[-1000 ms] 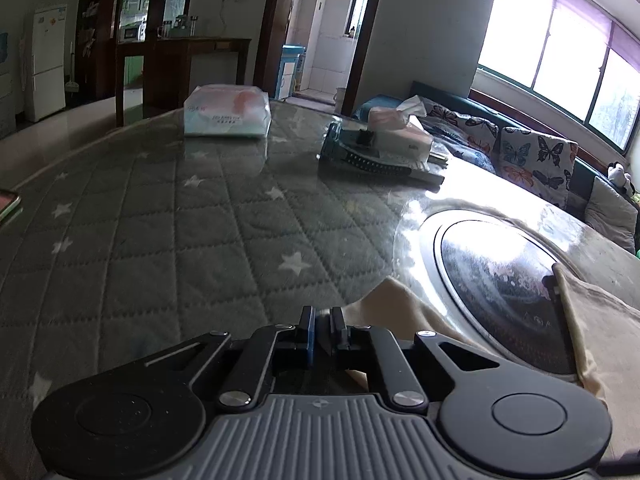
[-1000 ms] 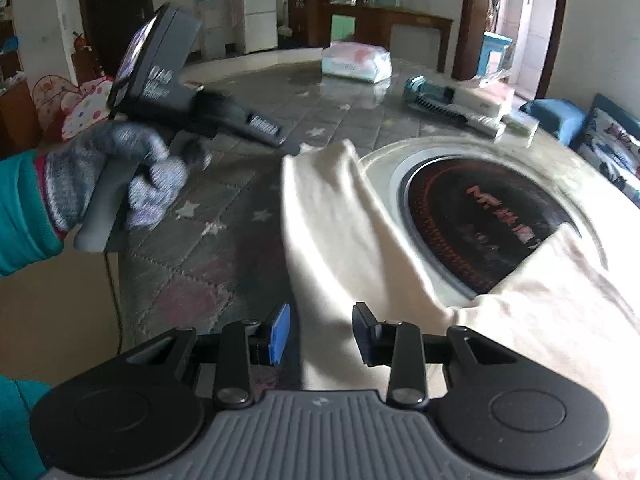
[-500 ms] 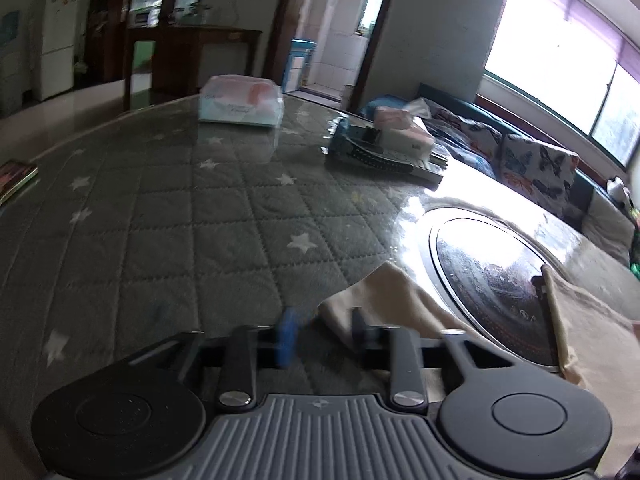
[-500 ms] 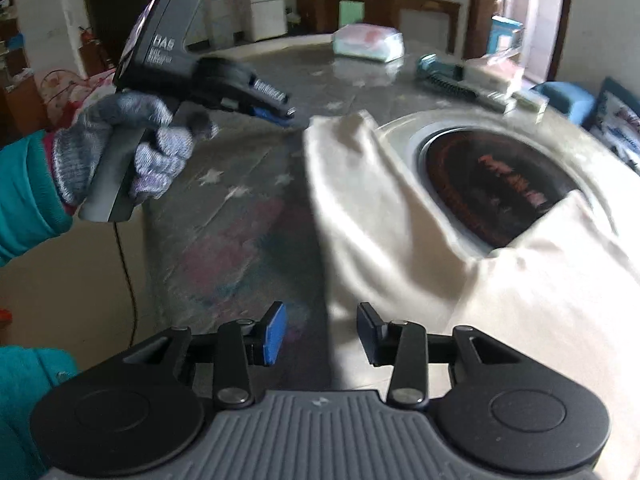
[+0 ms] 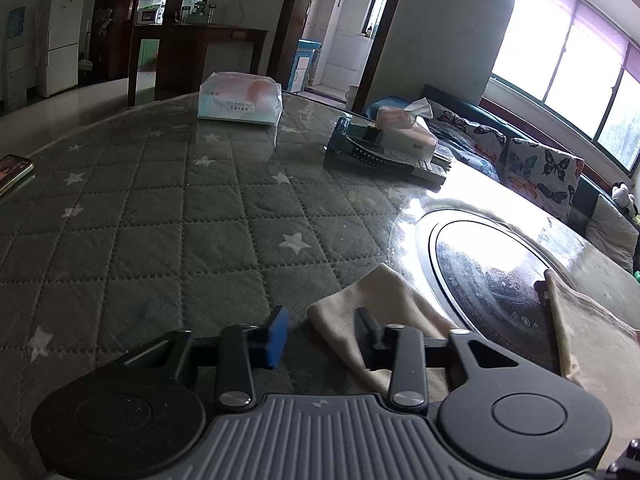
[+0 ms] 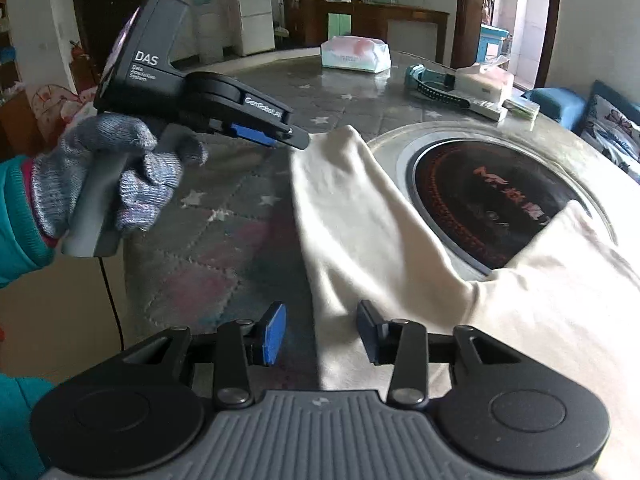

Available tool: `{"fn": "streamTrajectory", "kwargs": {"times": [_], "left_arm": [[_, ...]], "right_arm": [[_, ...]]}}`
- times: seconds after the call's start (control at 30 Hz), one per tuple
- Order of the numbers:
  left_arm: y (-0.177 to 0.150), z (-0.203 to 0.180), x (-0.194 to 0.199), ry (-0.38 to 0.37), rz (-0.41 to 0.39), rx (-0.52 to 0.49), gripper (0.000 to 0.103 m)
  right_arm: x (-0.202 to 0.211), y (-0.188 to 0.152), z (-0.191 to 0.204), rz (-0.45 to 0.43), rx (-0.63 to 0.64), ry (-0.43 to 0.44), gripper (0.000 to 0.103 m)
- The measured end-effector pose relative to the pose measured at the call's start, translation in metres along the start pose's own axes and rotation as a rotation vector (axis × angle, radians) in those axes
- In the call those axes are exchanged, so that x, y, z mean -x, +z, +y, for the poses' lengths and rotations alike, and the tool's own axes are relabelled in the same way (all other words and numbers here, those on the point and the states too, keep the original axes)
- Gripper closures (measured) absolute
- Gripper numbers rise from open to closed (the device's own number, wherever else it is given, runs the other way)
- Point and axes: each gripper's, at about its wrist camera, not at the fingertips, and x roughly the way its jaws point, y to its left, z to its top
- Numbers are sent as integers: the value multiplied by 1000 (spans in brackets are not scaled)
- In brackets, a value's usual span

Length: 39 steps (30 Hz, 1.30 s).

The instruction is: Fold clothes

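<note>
Garment (image 5: 384,304) corner just ahead of spread left tool (image 5: 320,334).

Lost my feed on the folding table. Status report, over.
Left gripper open at the sleeve tip, not gripping. Right gripper open at the cream garment. Garment lies spread, partly over the cooktop. Nothing in the way.

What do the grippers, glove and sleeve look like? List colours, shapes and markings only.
Left gripper: black angular body printed "DAS", "GenRobot.AI" on its side, pale grey handle, thin black cable below. Right gripper: black linkages, round discs, ribbed grey base, blue pads on the jaws. Left hand: grey knit glove, teal sleeve.
</note>
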Motion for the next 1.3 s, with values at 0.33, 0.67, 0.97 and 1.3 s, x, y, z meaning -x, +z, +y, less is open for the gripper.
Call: {"fn": "streamTrajectory", "kwargs": {"times": [0.33,0.67,0.97,1.3], "left_arm": [[6,-14,17,-105,-64,11,98],[-13,-83,73,-379,-90,-152,98],[-79,-173,101,-669,8,-495,97],[-109,-168,108,-662,25,-626,77]], "right_arm": [[26,1,-3,-48,-16,18,64],[82,-11,-75,-149,-285,-133,64],[113,-45,-119,-188,-473,-162,65],[101,-79,-122,-109,-553,-149,65]]}}
